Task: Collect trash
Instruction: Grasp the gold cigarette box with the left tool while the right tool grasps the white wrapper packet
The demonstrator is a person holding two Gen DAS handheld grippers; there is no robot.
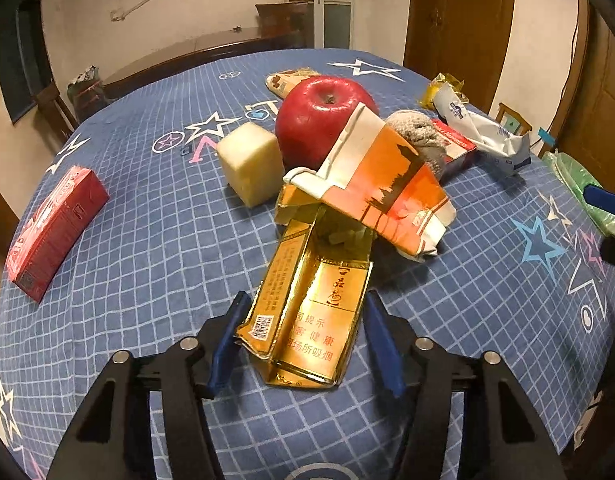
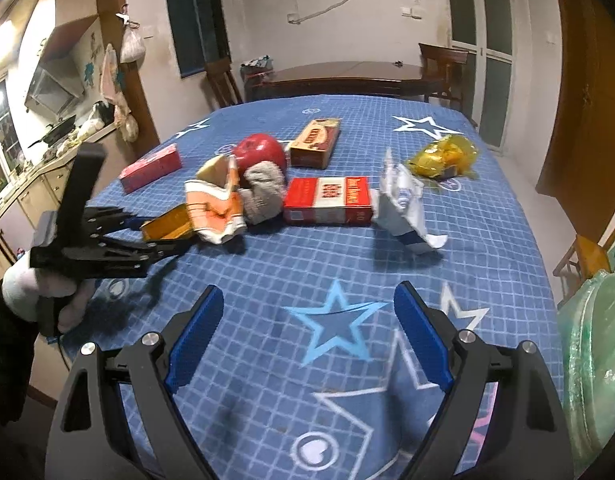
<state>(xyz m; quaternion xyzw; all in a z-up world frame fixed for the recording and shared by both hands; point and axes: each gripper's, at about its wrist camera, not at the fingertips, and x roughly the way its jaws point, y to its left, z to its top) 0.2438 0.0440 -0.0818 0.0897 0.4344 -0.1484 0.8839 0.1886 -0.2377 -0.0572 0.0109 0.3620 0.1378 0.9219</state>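
A crushed gold cigarette pack lies on the blue tablecloth between the fingers of my left gripper. The jaws are open and stand either side of it with small gaps. It also shows in the right wrist view. A torn orange-and-white pack leans over its far end. A crumpled white-and-blue wrapper and a yellow wrapper lie further right. My right gripper is open and empty, low over the near part of the cloth.
A red apple, a pale block, a grey cloth ball, a red box, a red-and-white carton and a brown box lie on the table. A green bag-lined bin stands at the right edge.
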